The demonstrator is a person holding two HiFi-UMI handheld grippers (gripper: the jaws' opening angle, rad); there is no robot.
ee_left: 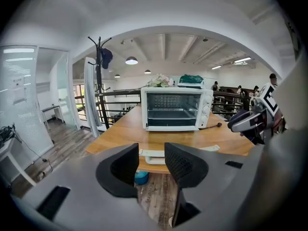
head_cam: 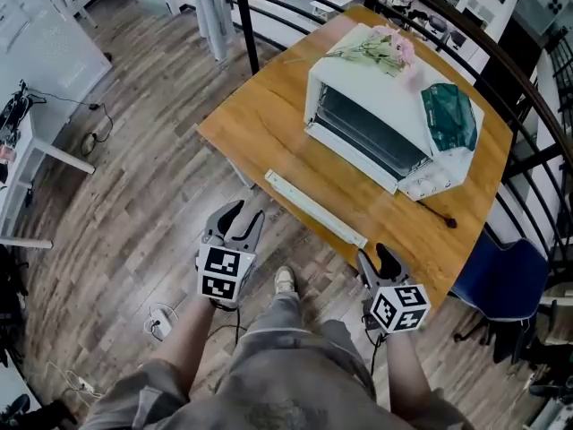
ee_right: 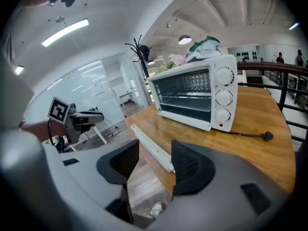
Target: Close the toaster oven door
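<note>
Hovering released, left gripper [head_cam: 246, 211] and right gripper [head_cam: 374, 254] face a white bar [head_cam: 313, 209] fronting the toaster oven [head_cam: 376, 106].

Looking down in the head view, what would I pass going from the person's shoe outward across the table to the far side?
Shoe → long white bar at the table's near edge → toaster oven → pink flowers on top of it.

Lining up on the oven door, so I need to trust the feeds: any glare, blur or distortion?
Head view: sharp, evenly lit, white toaster oven clear, edges bowed. Left gripper view: strong fisheye, dark corners, oven crisp at centre. Right gripper view: tilted fisheye, pale reflections on the brown wooden table, ceiling strip light blown out.
</note>
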